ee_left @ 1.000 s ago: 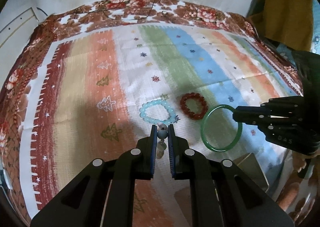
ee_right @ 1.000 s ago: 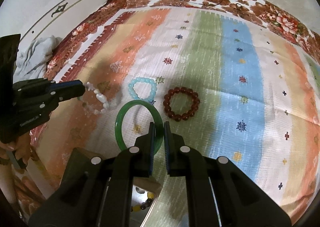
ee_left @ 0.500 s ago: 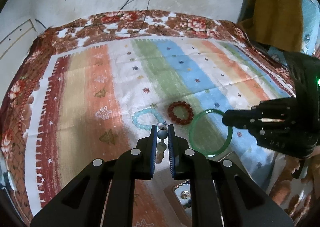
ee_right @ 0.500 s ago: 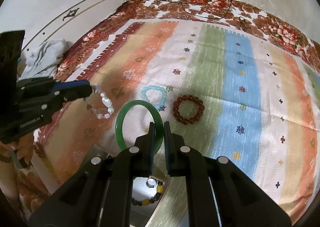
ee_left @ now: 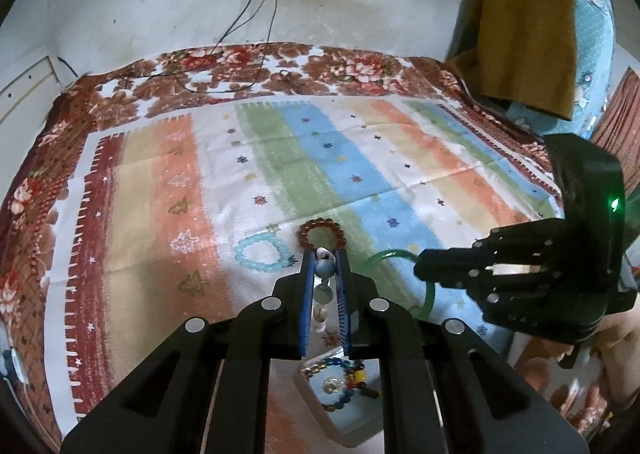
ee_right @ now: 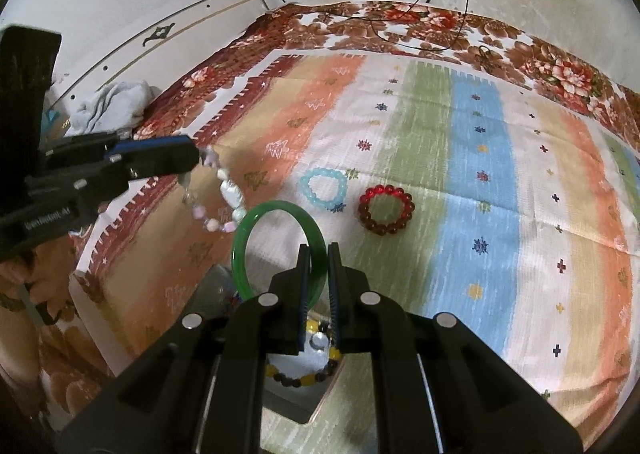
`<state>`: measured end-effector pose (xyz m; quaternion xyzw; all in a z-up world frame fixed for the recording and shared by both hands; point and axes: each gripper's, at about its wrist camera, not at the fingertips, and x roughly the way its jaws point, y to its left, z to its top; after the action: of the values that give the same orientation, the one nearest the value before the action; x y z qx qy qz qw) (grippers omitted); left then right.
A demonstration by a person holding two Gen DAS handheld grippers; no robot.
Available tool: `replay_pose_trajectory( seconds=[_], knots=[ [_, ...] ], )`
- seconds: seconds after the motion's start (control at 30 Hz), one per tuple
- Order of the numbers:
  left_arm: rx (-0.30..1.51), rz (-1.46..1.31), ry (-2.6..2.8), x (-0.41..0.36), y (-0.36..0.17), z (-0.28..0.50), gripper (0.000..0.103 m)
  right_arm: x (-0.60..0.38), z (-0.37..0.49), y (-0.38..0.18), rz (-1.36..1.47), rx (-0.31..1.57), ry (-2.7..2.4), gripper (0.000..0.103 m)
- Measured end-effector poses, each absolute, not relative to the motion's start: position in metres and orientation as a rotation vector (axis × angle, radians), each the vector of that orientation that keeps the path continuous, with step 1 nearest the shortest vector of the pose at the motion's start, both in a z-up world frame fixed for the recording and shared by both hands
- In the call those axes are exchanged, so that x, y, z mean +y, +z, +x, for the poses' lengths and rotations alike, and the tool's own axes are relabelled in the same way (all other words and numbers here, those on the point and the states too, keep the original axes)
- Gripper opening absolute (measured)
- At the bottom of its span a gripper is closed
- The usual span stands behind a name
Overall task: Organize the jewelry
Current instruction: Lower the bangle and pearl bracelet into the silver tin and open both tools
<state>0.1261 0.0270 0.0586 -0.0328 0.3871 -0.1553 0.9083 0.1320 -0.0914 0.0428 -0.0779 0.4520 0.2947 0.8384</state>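
The left gripper [ee_left: 325, 268] grasps a pale bead bracelet [ee_right: 224, 198] hanging above the striped cloth [ee_right: 460, 174]. The right gripper [ee_right: 318, 254] clamps the green bangle [ee_right: 256, 226]. A box [ee_right: 316, 390] of beads sits at 6 o'clock; blue bracelet [ee_right: 324, 188] and red bracelet [ee_right: 386, 210] lie at 12.

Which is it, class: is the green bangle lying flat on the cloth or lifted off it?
Lifted. The right claw pinches the green bangle by its rim, holding it upright above the cloth.

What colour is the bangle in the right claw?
Green; the bangle shows best in the right wrist view, pinched in the right claw.
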Motion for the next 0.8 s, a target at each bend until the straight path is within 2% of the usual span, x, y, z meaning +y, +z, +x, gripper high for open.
replay_pose_trajectory(
  seconds=[0.8],
  knots=[
    [0.827,-0.067,-0.341,0.009,0.039,0.072,0.01,-0.106,0.084,0.034,-0.178,0.962,0.626,0.01]
  ],
)
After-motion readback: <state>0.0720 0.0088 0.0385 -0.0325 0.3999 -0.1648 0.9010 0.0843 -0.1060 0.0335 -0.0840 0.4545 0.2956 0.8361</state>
